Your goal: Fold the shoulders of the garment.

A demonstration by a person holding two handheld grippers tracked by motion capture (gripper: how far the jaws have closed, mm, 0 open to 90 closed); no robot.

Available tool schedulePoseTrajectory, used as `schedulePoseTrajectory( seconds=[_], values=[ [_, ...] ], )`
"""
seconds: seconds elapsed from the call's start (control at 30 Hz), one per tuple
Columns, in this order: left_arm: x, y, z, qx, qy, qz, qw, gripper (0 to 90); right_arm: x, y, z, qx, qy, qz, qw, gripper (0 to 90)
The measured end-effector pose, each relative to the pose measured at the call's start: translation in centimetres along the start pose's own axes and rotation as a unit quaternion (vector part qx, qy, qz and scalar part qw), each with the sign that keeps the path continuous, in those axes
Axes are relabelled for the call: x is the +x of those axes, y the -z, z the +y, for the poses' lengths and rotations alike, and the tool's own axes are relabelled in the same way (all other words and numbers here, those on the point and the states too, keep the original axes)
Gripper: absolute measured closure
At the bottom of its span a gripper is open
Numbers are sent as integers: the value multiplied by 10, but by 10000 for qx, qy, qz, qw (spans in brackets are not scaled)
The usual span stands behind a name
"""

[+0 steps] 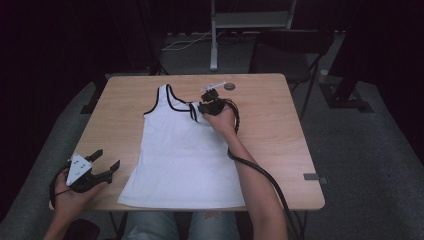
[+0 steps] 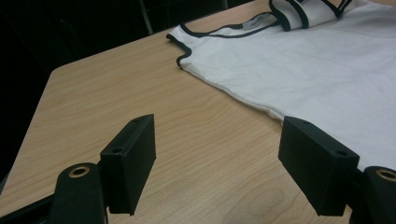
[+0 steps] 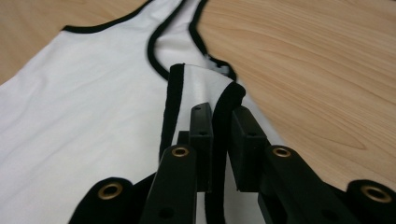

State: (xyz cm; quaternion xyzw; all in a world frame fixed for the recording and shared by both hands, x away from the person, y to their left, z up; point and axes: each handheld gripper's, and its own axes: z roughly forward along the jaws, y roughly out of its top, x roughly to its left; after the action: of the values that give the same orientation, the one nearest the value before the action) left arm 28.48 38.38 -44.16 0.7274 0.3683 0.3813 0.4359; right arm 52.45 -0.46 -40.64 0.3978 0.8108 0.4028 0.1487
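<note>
A white tank top [image 1: 182, 155] with black trim lies flat on the wooden table [image 1: 270, 125], hem toward the person. My right gripper [image 1: 204, 107] is at its far right shoulder strap. In the right gripper view the jaws [image 3: 219, 114] stand nearly together, with the black-edged strap [image 3: 201, 88] folded up and pinched between them. My left gripper [image 1: 107, 159] rests at the table's near left corner, beside the tank top [image 2: 303, 60] and apart from it. Its jaws [image 2: 217, 140] stand wide open over bare wood, nothing between them.
A small dark round object [image 1: 229, 86] lies near the table's far edge, just beyond the right gripper. A strip of grey tape [image 1: 315, 177] sits at the near right edge. A dark chair [image 1: 295, 50] and a metal post [image 1: 214, 35] stand behind the table.
</note>
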Motion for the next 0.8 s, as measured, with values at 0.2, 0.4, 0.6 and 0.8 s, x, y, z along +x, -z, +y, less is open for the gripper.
schedulePoseTrajectory(
  seconds=[0.2, 0.4, 0.6, 0.8],
  values=[
    [0, 0, 0, 1, -25, 4, 10000, 276, 14, 8, -8, 25, 283, 166, 9995, 793],
    [0, 0, 0, 9, -8, -1, 10000, 276, 25, 12, -19, 32, 501, 324, 9982, 783],
    [0, 0, 0, 7, -26, -3, 10000, 276, 37, 21, -44, 286, 823, 753, 9933, 702],
    [-1, 0, 0, 2, -56, 14, 10000, 276, 33, 35, -57, 504, 1031, 1032, 9880, 633]
  ],
)
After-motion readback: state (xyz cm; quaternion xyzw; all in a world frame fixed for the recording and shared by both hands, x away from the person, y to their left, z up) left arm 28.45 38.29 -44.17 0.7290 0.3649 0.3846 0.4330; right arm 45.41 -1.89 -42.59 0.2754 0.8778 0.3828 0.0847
